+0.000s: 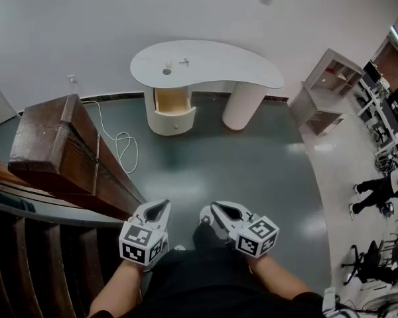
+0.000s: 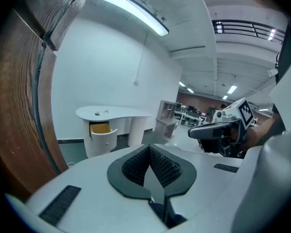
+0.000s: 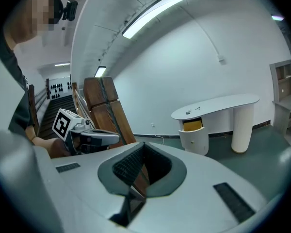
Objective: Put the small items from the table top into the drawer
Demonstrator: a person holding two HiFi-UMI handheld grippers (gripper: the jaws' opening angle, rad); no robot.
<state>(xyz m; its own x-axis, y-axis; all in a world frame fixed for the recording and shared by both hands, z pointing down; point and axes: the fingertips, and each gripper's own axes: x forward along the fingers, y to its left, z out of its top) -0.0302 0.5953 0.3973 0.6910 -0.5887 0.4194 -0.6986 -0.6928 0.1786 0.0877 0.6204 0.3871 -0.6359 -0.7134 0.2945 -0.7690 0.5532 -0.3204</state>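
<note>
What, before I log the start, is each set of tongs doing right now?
Left tongs: closed, holding nothing.
Right tongs: closed, holding nothing.

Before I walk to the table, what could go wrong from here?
1. The white cable loops on the floor left of the open drawer; you might trip on it.
2. The left gripper and right gripper are both shut and empty; open them before reaching.
3. The items on the table are tiny, so a grip may slip.
</note>
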